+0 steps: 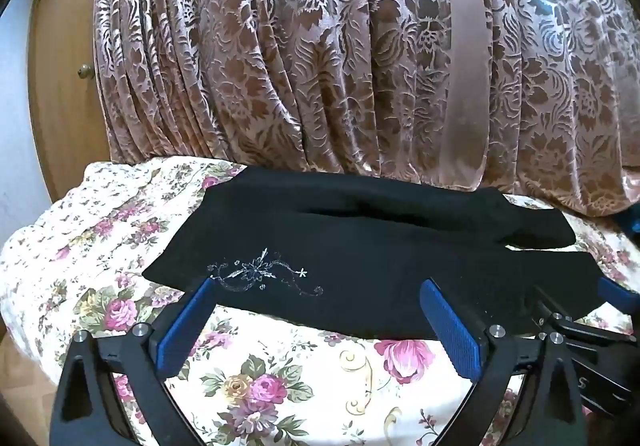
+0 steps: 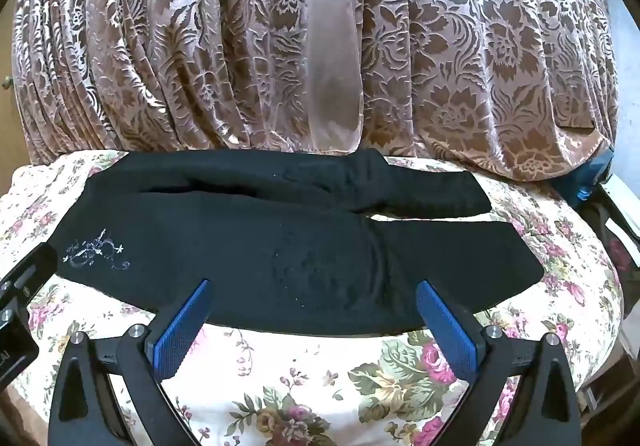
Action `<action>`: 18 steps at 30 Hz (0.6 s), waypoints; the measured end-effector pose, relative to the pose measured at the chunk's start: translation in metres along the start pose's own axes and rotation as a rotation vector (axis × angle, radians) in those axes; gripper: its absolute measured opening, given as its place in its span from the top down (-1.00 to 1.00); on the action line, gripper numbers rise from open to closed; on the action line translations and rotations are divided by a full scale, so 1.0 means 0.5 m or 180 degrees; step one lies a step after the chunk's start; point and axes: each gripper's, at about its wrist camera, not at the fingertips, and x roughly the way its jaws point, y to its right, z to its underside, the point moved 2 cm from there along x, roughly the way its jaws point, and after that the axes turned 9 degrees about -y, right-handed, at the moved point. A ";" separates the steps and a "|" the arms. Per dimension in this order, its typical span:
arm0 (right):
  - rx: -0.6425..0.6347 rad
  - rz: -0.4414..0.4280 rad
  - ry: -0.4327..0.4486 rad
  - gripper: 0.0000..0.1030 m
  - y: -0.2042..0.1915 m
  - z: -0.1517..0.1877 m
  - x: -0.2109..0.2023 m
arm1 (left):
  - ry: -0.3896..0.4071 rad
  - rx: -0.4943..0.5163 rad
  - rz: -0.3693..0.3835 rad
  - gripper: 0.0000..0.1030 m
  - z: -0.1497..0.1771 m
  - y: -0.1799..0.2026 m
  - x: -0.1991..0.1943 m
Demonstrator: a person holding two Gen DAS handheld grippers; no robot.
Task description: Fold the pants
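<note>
Black pants [image 1: 360, 242] lie spread across a floral-covered surface [image 1: 280, 378], waist end at the left with a white embroidered motif [image 1: 256, 274], the two legs reaching right with a narrow gap between them. They also show in the right wrist view [image 2: 280, 238]. My left gripper [image 1: 318, 288] is open, its blue pads at the pants' near edge beside the motif. My right gripper [image 2: 314, 288] is open at the near edge, further right along the pants. Neither holds anything. The right gripper's body shows at the right in the left wrist view [image 1: 580, 326].
A brown patterned curtain [image 1: 320, 46] hangs right behind the surface. A wooden door with a knob [image 1: 84, 70] stands at the far left. A blue object [image 2: 588, 182] sits at the right end of the surface. The floral cloth [image 2: 320, 374] drops off at both sides.
</note>
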 end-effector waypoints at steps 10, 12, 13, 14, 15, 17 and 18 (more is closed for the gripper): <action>-0.0029 -0.0072 -0.0033 -1.00 -0.007 0.010 0.014 | -0.0069 -0.0053 0.0114 -0.98 0.012 -0.008 0.019; -0.0029 -0.0074 -0.0043 -1.00 -0.006 0.010 0.016 | -0.0089 -0.0046 0.0110 -0.98 0.012 -0.007 0.020; -0.0025 -0.0076 -0.0046 -1.00 -0.006 0.010 0.016 | -0.0093 -0.0041 0.0117 -0.98 0.013 -0.006 0.021; -0.0022 -0.0078 -0.0050 -1.00 -0.005 0.009 0.016 | -0.0103 -0.0033 0.0133 -0.98 0.014 -0.005 0.022; -0.0022 -0.0075 -0.0054 -1.00 -0.005 0.010 0.017 | -0.0110 -0.0034 0.0139 -0.98 0.014 -0.006 0.023; -0.0029 -0.0073 -0.0066 -1.00 -0.005 0.009 0.018 | -0.0120 -0.0031 0.0155 -0.98 0.015 -0.007 0.025; -0.0030 -0.0075 -0.0071 -1.00 -0.004 0.010 0.018 | -0.0132 -0.0029 0.0150 -0.98 0.014 -0.007 0.026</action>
